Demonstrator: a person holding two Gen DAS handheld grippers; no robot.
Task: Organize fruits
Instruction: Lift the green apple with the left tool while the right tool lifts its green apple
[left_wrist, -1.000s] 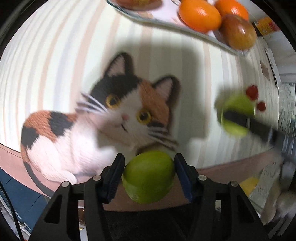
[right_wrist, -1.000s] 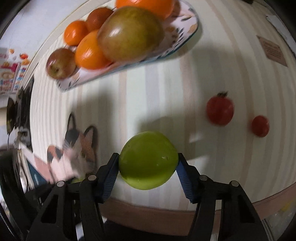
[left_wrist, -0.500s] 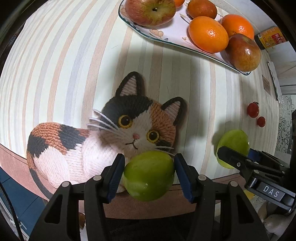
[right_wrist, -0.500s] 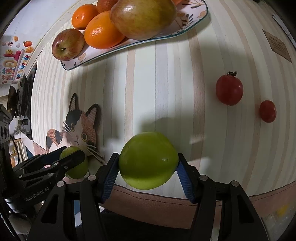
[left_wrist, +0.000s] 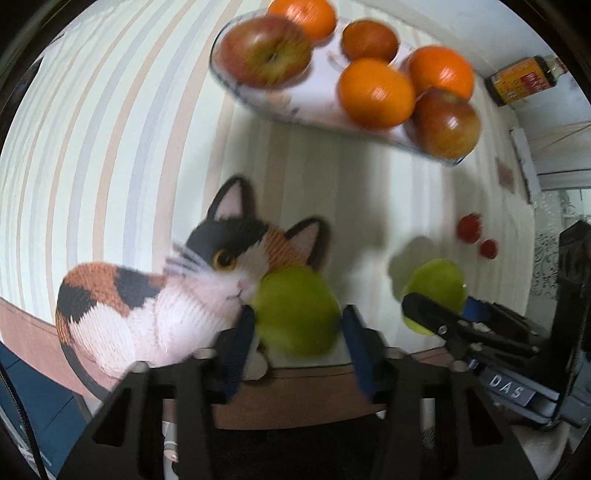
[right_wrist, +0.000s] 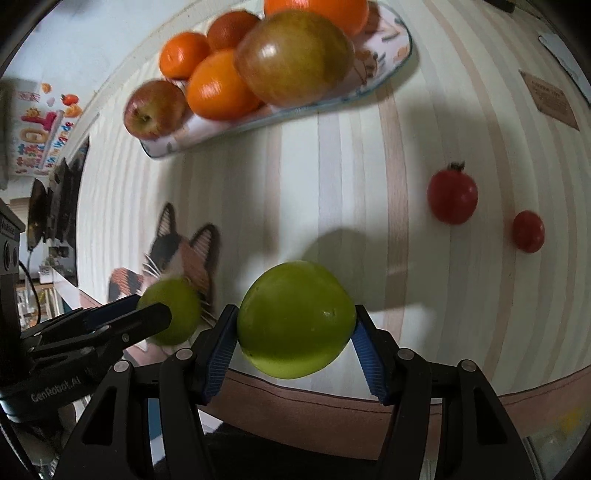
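Note:
My left gripper (left_wrist: 297, 332) holds a green apple (left_wrist: 295, 306) over the cat mat's face, and its jaws are closing on the fruit. My right gripper (right_wrist: 293, 332) is shut on a second green apple (right_wrist: 295, 317) above the striped cloth near the table's front edge. Each view shows the other gripper from the side: the right one (left_wrist: 436, 317) with its apple (left_wrist: 436, 284), the left one (right_wrist: 155, 317) with its apple (right_wrist: 177, 310). A patterned plate (right_wrist: 391, 48) at the back carries several oranges and two reddish apples.
Two red tomatoes (right_wrist: 452, 194) (right_wrist: 528, 230) lie on the cloth to the right. The knitted cat mat (left_wrist: 147, 295) lies at the front left. A dark bottle (left_wrist: 524, 79) stands behind the plate, and a brown card (right_wrist: 550, 99) lies at the far right.
My left gripper has risen with its green apple, and more of the plate shows at the top of its view. The right gripper still holds its apple in about the same place.

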